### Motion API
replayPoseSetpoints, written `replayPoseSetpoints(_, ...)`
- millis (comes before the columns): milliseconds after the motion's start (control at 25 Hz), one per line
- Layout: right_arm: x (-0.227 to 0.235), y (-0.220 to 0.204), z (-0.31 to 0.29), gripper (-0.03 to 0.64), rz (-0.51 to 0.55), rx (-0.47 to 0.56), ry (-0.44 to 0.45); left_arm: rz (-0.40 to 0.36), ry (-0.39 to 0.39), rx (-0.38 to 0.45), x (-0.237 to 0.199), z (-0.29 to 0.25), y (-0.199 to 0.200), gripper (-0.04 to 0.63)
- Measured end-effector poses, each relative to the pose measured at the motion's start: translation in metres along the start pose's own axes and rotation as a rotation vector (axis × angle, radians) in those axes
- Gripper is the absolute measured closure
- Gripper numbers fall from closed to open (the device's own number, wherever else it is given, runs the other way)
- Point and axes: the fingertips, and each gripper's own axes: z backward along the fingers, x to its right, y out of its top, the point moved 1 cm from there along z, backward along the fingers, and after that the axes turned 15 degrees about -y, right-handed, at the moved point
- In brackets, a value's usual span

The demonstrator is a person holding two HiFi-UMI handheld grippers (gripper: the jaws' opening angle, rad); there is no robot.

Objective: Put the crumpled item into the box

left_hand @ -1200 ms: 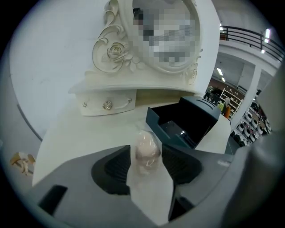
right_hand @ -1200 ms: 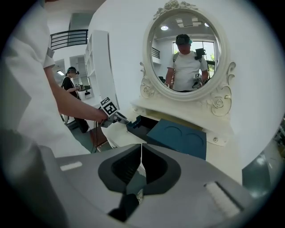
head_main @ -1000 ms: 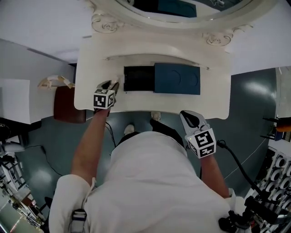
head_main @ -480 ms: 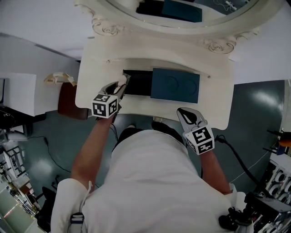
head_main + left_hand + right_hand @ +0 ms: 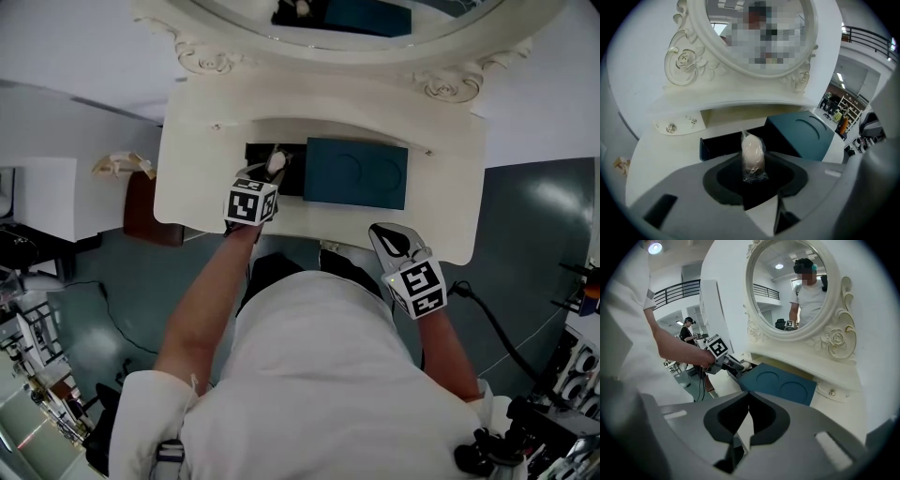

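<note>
My left tool (image 5: 753, 172) pinches the one crumpled item (image 5: 753, 151) just above the single open box (image 5: 715, 144); my right tool (image 5: 747, 417), jaws pressed together, hangs near the box, over the counter (image 5: 202, 131).

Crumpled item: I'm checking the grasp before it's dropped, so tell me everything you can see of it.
The crumpled item is a pale, pinkish-beige oval lump wrapped in clear crinkled film that is twisted to a point on top. It stands upright, pinched at its base by the left gripper, in front of the open dark box, touching nothing else.
</note>
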Motion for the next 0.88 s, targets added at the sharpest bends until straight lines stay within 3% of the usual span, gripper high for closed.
replayPoseSetpoints(440, 0.009, -0.003, 0.001, 0.614, -0.011, -0.005, -0.011, -0.060, 0.023, -0.175, 0.000, -0.028, -0.010, 0.428)
replayPoseSetpoints(880, -0.003, 0.003, 0.000, 0.611, 0.012, 0.004, -0.026, -0.133, 0.015, -0.167, 0.012, -0.014, -0.006, 0.360)
